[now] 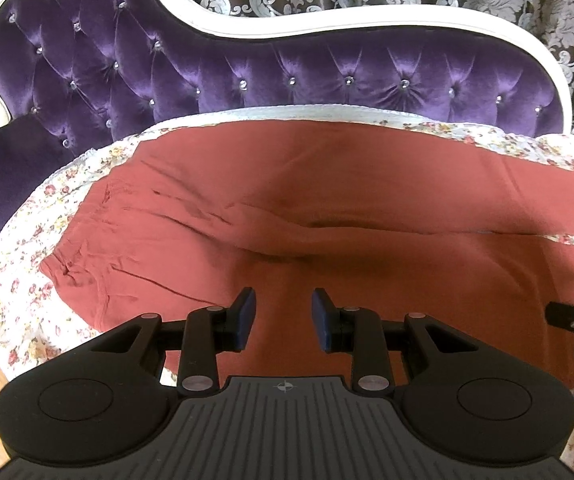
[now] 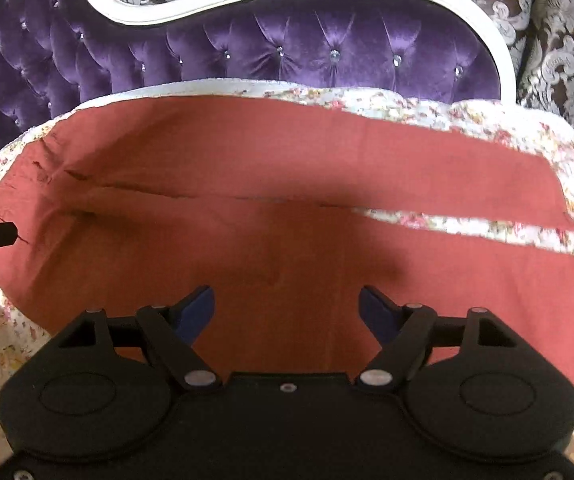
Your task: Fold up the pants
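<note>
Pants (image 1: pixel 287 208) flat beneath both downward-tilted, empty hand-held grippers, left (image 1: pixel 283 318) part-spread, right (image 2: pixel 285 312) wide.

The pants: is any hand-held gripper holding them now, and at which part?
Nothing is held. The left hand-held gripper and the right hand-held gripper are both open above the red pants, with no cloth between the pads.

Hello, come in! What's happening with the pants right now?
Left hand-held gripper open, empty. Right hand-held gripper open, empty. Red pants flat, unfolded on floral cover. Nothing blocking.
</note>
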The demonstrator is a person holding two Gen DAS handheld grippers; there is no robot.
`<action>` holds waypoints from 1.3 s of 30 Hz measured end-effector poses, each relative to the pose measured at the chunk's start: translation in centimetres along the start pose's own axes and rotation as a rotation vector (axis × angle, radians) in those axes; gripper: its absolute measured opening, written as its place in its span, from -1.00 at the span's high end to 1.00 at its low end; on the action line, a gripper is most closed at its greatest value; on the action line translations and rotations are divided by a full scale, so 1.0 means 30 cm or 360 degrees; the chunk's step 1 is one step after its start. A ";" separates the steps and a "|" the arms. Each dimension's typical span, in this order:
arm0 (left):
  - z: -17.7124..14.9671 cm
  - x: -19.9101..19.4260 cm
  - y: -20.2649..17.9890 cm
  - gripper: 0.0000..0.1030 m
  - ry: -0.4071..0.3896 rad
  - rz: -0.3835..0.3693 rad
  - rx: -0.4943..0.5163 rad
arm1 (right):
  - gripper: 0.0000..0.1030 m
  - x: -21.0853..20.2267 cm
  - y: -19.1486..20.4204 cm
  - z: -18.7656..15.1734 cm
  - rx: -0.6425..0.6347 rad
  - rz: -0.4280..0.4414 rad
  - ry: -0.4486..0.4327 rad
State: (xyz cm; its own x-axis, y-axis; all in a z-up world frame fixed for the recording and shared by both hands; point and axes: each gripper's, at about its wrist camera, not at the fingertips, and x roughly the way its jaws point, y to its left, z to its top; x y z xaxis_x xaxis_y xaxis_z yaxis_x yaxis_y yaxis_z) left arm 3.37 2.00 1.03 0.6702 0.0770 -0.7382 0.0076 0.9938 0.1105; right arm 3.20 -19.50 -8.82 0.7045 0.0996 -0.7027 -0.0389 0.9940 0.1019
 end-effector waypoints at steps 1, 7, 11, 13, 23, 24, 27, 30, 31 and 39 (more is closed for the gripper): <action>0.004 0.007 0.000 0.42 0.0001 -0.0009 0.0003 | -0.53 0.002 -0.004 0.010 -0.0015 -0.0006 -0.0015; 0.023 0.057 -0.003 0.42 0.0029 -0.0052 0.0004 | -0.44 0.040 -0.052 0.076 -0.0075 0.0010 -0.0036; 0.028 0.110 0.001 0.42 0.0072 -0.0082 -0.0019 | -0.28 0.068 -0.105 0.132 -0.0088 0.0048 -0.0073; 0.029 0.144 0.004 0.42 0.0102 -0.0097 -0.0028 | -0.28 0.075 -0.129 0.162 -0.0107 0.0063 -0.0113; 0.026 0.307 0.016 0.42 0.0264 -0.0120 -0.0017 | -0.23 0.212 -0.144 0.314 -0.0377 0.0185 -0.0166; 0.023 0.316 0.021 0.41 0.0272 -0.0119 -0.0014 | -0.23 0.233 -0.140 0.331 -0.0398 0.0202 -0.0176; 0.028 0.322 0.031 0.41 0.0253 -0.0128 -0.0005 | -0.23 0.311 -0.126 0.385 -0.0456 0.0267 -0.0160; 0.029 0.322 0.029 0.41 0.0244 -0.0130 0.0025 | -0.23 0.406 -0.119 0.444 -0.0462 0.0287 -0.0123; 0.029 0.320 0.022 0.41 0.0234 -0.0127 0.0037 | -0.23 0.441 -0.123 0.464 -0.0450 0.0295 -0.0113; 0.036 0.323 0.027 0.41 0.0237 -0.0130 0.0057 | -0.23 0.644 -0.181 0.595 -0.0403 0.0361 -0.0018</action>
State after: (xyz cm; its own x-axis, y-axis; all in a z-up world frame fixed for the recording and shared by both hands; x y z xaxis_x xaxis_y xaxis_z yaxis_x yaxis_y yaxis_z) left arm 10.66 3.47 -5.31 0.5487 0.0097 -0.8359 0.0859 0.9940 0.0680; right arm 29.66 -23.77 -10.38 0.6652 0.3204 -0.6744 -0.3695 0.9261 0.0755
